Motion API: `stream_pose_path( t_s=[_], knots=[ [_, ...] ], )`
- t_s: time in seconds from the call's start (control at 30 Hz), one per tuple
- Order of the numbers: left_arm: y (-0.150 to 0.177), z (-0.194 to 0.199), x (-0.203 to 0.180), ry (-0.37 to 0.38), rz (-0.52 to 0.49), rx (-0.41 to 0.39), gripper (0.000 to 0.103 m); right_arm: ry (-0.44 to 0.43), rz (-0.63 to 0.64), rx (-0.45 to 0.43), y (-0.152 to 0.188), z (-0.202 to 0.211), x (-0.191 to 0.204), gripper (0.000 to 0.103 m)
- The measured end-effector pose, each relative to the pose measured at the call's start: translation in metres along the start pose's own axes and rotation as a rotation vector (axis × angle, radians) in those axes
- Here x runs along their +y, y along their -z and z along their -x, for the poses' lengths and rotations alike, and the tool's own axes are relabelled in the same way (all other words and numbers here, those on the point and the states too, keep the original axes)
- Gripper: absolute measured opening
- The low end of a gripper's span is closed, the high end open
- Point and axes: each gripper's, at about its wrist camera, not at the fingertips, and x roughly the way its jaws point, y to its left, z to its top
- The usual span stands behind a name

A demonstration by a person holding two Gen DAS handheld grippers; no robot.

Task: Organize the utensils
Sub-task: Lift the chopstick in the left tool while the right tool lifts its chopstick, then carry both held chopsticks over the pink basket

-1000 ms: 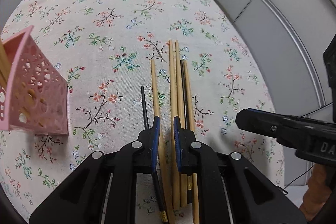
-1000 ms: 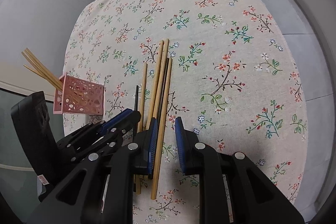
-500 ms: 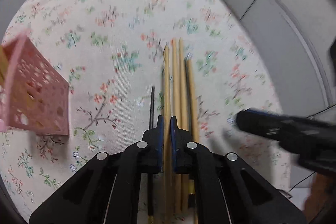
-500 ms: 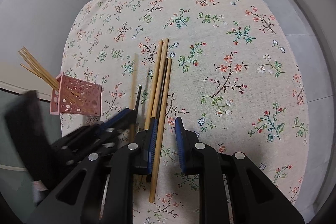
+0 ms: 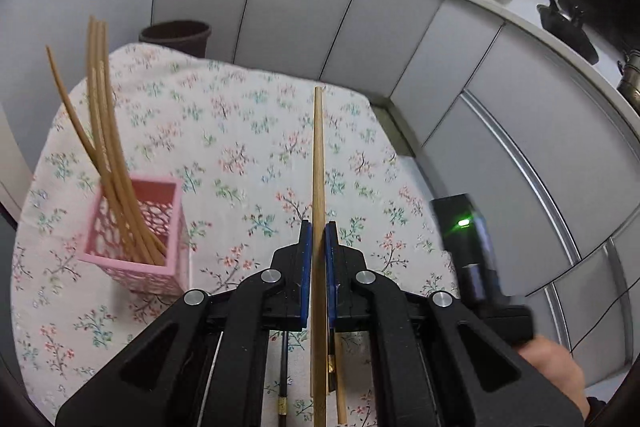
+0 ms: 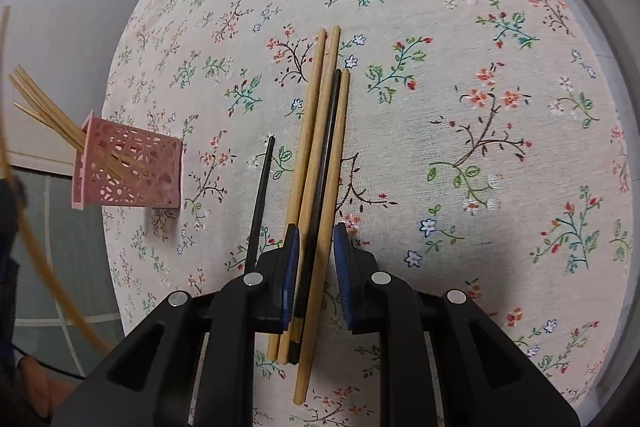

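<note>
My left gripper (image 5: 318,227) is shut on one wooden chopstick (image 5: 318,163) and holds it lifted above the floral tablecloth. A pink lattice holder (image 5: 136,247) with several wooden chopsticks (image 5: 100,131) stands to its left. My right gripper (image 6: 316,231) is open, low over a bundle of wooden and black chopsticks (image 6: 320,147) that lies on the cloth between its fingers. One black chopstick (image 6: 262,195) lies apart to the left. The pink holder shows in the right wrist view (image 6: 128,167) at the left.
The round table's floral cloth (image 6: 480,107) ends at edges all around. A dark bin (image 5: 176,35) stands behind the table. Grey cabinet fronts (image 5: 400,47) run along the back and right. The right gripper's body (image 5: 472,247) is at my left gripper's right.
My left gripper closed on one wooden chopstick and lifted it off the cloth, tilting upward. My right gripper moved in over the remaining bundle.
</note>
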Motion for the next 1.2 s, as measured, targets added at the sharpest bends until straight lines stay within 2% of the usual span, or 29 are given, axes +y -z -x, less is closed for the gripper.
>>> stream_pose_path(
  t_s=[0.13,0.23,0.4,0.6,1.2],
  knots=[
    [0.002,0.009,0.001,-0.002,-0.013,-0.015,0.006,0.049,0.031,-0.004,-0.001,-0.008,0.008,0.015],
    [0.002,0.01,0.004,-0.002,-0.013,-0.016,0.006,0.036,0.036,0.001,-0.002,-0.009,0.011,0.007],
    [0.0,0.014,0.005,0.002,-0.019,-0.035,0.006,0.051,0.078,-0.029,0.002,0.003,0.022,0.007],
    [0.0,0.015,0.012,0.018,-0.013,-0.057,0.006,0.067,0.113,-0.112,0.003,0.027,0.025,0.007],
    [-0.006,0.034,0.028,0.018,0.016,-0.14,0.006,0.017,0.201,-0.269,0.007,0.068,0.044,0.007]
  ],
)
